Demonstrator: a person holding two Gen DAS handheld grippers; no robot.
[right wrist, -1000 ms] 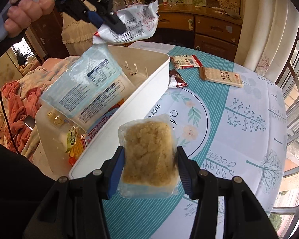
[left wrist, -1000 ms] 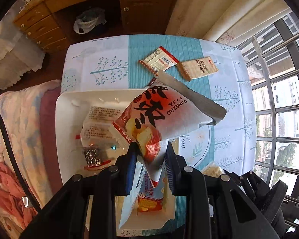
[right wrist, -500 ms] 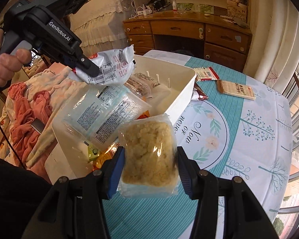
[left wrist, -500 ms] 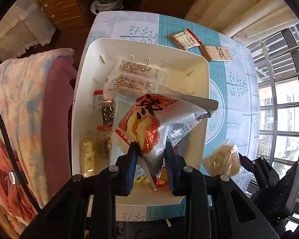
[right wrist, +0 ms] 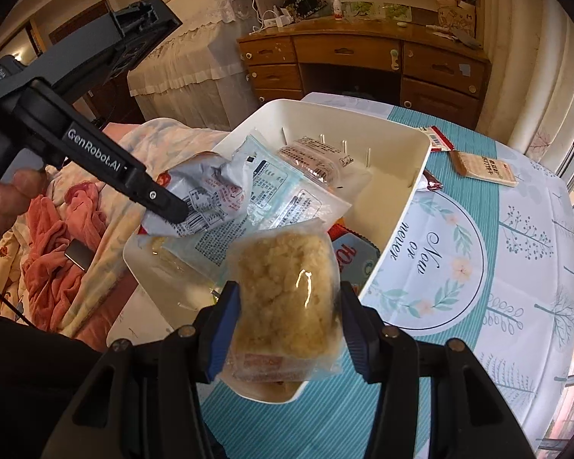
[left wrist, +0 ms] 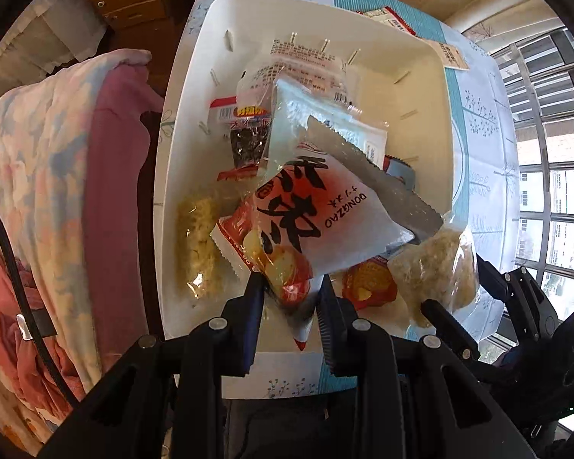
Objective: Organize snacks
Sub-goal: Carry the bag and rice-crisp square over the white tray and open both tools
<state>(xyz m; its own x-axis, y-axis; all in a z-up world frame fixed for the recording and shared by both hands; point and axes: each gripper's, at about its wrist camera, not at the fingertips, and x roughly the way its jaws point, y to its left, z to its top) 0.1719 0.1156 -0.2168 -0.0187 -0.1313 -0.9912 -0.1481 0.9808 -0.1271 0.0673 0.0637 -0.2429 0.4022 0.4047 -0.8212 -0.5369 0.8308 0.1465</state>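
Hanging over the white bin (left wrist: 180,176), a red-and-white snack bag (left wrist: 317,222) is being pinched by the left gripper (left wrist: 291,298); a clear crumbly snack pack (right wrist: 287,298) is being clamped by the right gripper (right wrist: 289,325) above the bin's near right rim.

Bright window daylight, fisheye bending, dark corners

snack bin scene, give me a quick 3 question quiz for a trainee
1. True or false: both grippers hold a snack packet.
2. Which gripper holds the clear packet of yellow crumbly snack? A left, B right
3. How many packets lie on the table beyond the bin's far corner, right wrist view?

Key:
1. True: the left gripper pinches the red-and-white bag, the right gripper the clear packet.
2. B
3. Three, beyond the bin.
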